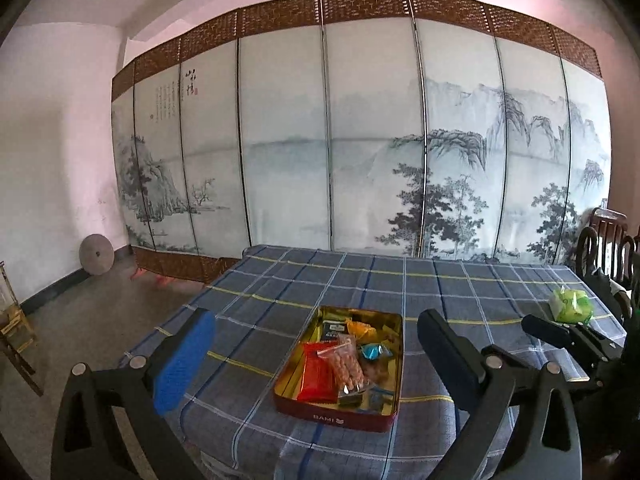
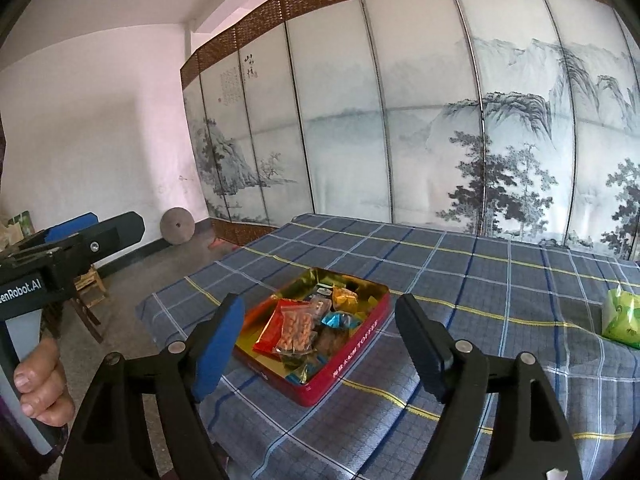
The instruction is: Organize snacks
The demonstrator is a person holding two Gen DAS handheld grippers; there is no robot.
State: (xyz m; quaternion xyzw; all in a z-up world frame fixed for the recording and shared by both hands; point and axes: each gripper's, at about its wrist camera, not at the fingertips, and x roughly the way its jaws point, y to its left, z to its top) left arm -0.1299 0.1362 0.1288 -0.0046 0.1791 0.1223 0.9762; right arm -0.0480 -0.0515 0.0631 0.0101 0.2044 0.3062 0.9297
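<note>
A red tin (image 1: 340, 420) with a gold inside sits on the plaid tablecloth and holds several snack packets, among them a red packet (image 1: 318, 372) and a clear bag of peanuts (image 1: 348, 364). The tin also shows in the right wrist view (image 2: 348, 372). A green snack bag (image 1: 570, 306) lies alone at the table's right side; it shows in the right wrist view too (image 2: 622, 316). My left gripper (image 1: 312, 356) is open and empty, held above and before the tin. My right gripper (image 2: 320, 340) is open and empty, near the tin's right.
The table (image 1: 440, 292) is covered by a blue plaid cloth. A painted folding screen (image 1: 360, 140) stands behind it. Wooden chairs (image 1: 608, 240) stand at the right. A small wooden stool (image 2: 90, 292) and a round stone disc (image 2: 178, 226) are on the floor at left.
</note>
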